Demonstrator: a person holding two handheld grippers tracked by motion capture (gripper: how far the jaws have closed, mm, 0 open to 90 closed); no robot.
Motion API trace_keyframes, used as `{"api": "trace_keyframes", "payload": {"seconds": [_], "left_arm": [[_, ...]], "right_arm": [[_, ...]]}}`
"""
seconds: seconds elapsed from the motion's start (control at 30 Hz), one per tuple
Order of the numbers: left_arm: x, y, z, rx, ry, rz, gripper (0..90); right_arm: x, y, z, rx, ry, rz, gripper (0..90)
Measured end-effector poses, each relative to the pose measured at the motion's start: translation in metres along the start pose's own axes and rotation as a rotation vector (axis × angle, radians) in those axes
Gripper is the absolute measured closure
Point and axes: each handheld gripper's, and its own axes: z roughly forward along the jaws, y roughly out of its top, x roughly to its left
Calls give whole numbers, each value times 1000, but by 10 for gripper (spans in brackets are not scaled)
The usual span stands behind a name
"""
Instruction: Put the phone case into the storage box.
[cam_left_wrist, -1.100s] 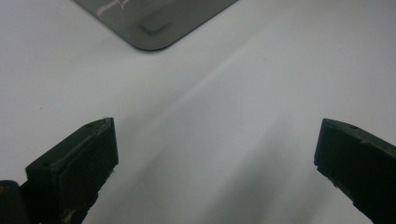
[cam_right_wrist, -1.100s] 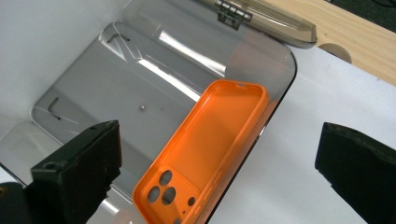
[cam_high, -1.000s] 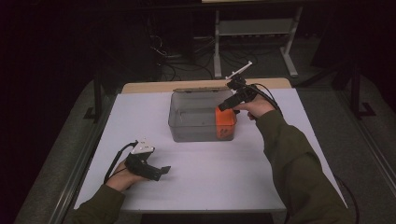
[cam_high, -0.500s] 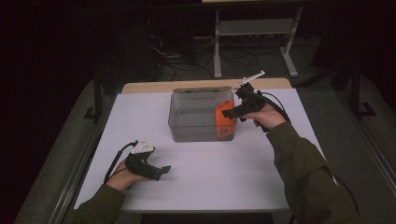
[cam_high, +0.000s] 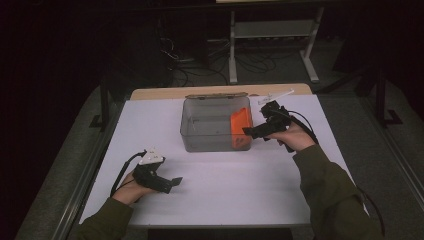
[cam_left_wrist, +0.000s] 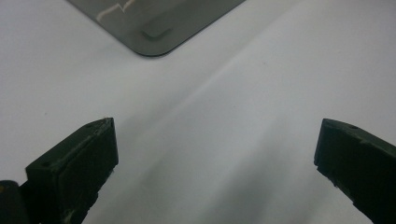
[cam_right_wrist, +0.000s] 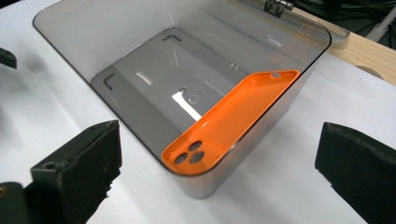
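Nearest the person, at about seven o'clock on the white table (cam_high: 215, 200), the left gripper (cam_high: 172, 183) lies low in the left hand (cam_high: 131, 186), its jaws released and wide apart with nothing between them; its cable loops out toward nine o'clock. From the left gripper view, those two black jaws stand at the bottom corners over bare white tabletop, and a rounded corner of the clear box (cam_left_wrist: 159, 23) shows up at twelve o'clock, well apart from them. Farther out, at about two o'clock on the table, the right hand (cam_high: 295, 137) holds the right gripper (cam_high: 248, 131) raised, tips pointing toward nine o'clock and ending just beside the right wall of the box. Its jaws are also released and spread, gripping nothing. At the table's middle, toward twelve o'clock, sits the clear plastic box (cam_high: 210, 127), open at the top. An orange phone case (cam_right_wrist: 231, 121) lies inside it, leaning tilted against the right-hand wall, with its three camera holes at the lower, nearer end and its hollow side facing up. In the right gripper view the case sits between the two jaws but well beyond them. Beyond the box, a strip of bare wood (cam_high: 165, 93) edges the table's far side.
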Motion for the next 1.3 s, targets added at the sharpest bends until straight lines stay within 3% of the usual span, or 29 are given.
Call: {"api": "trace_keyframes", "payload": {"seconds": [0.47,0.83,1.3], "left_arm": [[0,-1,-1,0,2,0,0],[-1,-1,-2,2,4,4,0],[-2,-2,-3,0,3,4,0]], "right_arm": [[5,-30,-4,-51,-23,-24,1],[13,-53,-3,-83,3,-28,1],[22,-76,-2,-61,4,-37,0]]}}
